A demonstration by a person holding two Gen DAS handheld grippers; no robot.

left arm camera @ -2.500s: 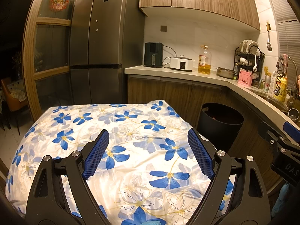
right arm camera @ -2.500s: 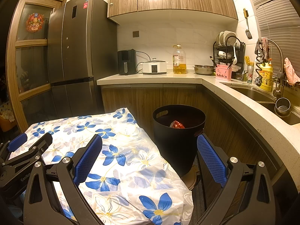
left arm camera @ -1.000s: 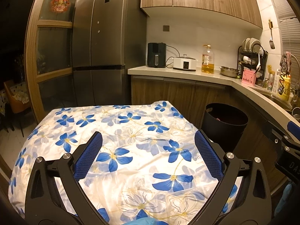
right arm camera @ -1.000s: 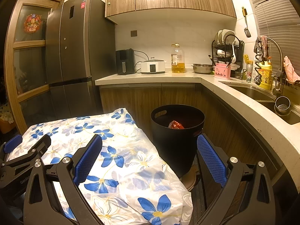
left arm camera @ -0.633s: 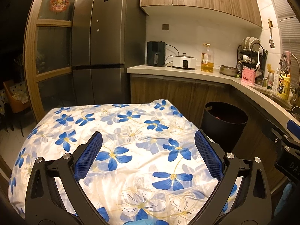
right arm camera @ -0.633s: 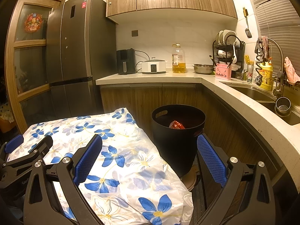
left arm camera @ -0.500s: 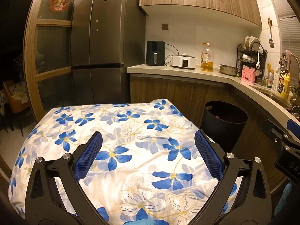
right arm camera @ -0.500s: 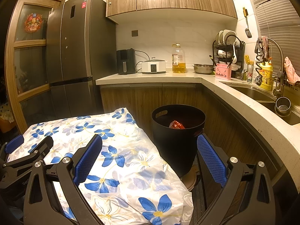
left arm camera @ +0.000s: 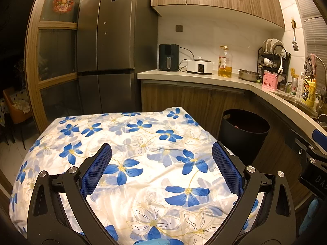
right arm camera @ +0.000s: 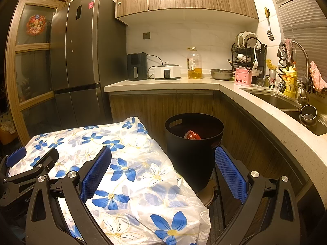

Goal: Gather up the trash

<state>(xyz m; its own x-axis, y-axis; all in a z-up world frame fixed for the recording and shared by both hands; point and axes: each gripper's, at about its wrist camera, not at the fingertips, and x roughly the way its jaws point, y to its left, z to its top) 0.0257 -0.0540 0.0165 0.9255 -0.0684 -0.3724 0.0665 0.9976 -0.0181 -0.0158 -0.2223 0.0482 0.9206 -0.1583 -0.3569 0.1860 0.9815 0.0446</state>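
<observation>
A black round trash bin (right arm camera: 192,143) stands on the floor right of the table, and a red wrapper (right arm camera: 192,135) lies inside it. In the left wrist view the same bin (left arm camera: 244,130) sits at the right. My left gripper (left arm camera: 161,167) is open above the flowered tablecloth (left arm camera: 143,143), nothing between its blue pads. My right gripper (right arm camera: 163,167) is open too, over the table's right edge, with the bin just beyond it. The left gripper (right arm camera: 30,163) shows at the lower left of the right wrist view. No loose trash shows on the tablecloth (right arm camera: 122,155).
A wooden counter (right arm camera: 163,83) runs along the back and bends right, carrying an air fryer (right arm camera: 136,66), cooker (right arm camera: 167,72), oil bottle (right arm camera: 194,64), steel bowl (right arm camera: 221,74) and dish rack (right arm camera: 248,49). A sink (right arm camera: 276,102) lies at right. A dark fridge (left arm camera: 110,61) stands behind the table.
Both views have barely shifted. The left gripper's fingers stand slightly wider apart than 2.5 s ago; the right gripper is unchanged.
</observation>
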